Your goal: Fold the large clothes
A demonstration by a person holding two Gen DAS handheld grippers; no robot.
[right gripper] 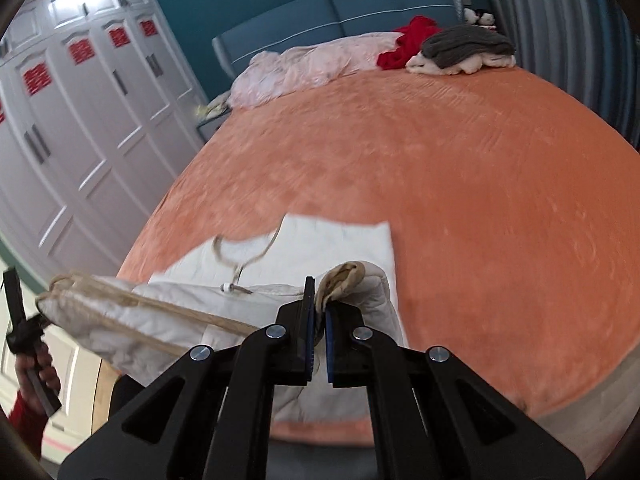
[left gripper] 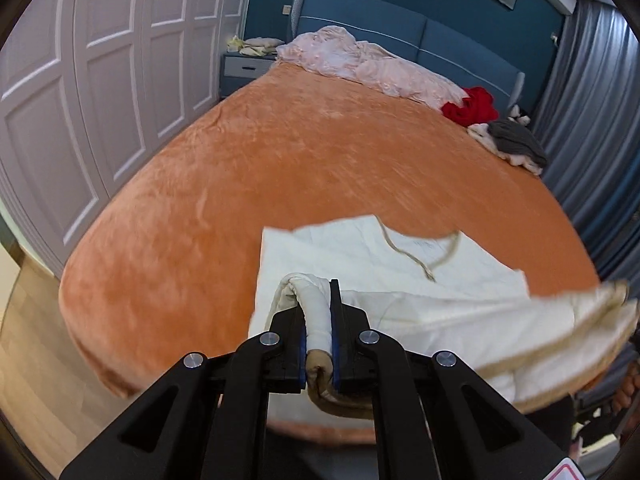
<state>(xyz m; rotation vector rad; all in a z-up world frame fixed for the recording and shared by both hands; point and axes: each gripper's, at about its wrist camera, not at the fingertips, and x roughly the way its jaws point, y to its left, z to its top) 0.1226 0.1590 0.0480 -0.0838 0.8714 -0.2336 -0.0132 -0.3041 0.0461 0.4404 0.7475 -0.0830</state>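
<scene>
Between the left gripper's (left gripper: pixel 319 328) blue-padded black fingers (left gripper: pixel 337 344) sits a rolled cream hem with tan trim, clamped tight. Right gripper (right gripper: pixel 318 334) likewise pinches a bunched cream-and-tan corner, jaws nearly closed on it. Both bits belong to the cream-white hooded garment with tan drawstring (left gripper: pixel 384 276), near edge lifted and stretched between the two grippers, far part lying flat on the near end of the orange plush bed cover (left gripper: pixel 280 168).

Farther out: pink crumpled duvet (left gripper: pixel 360 60) by the blue headboard (left gripper: pixel 440 28), red cloth (left gripper: pixel 472 106), grey knit on a cream pile (left gripper: pixel 512 138), white panelled wardrobe (left gripper: pixel 100 60) alongside.

Risks, as I judge: thin pinch on a thick hem could slip if pulled apart too hard; uneven lift would skew the fold; loose drawstring may get trapped inside the fold.

Hard to read: lifted edge is motion-blurred, sleeves and hood shape unclear, garment's near bottom hidden behind the gripper bodies. Person shows only as a hand (right gripper: pixel 38 372) and red sleeve at frame edge.
</scene>
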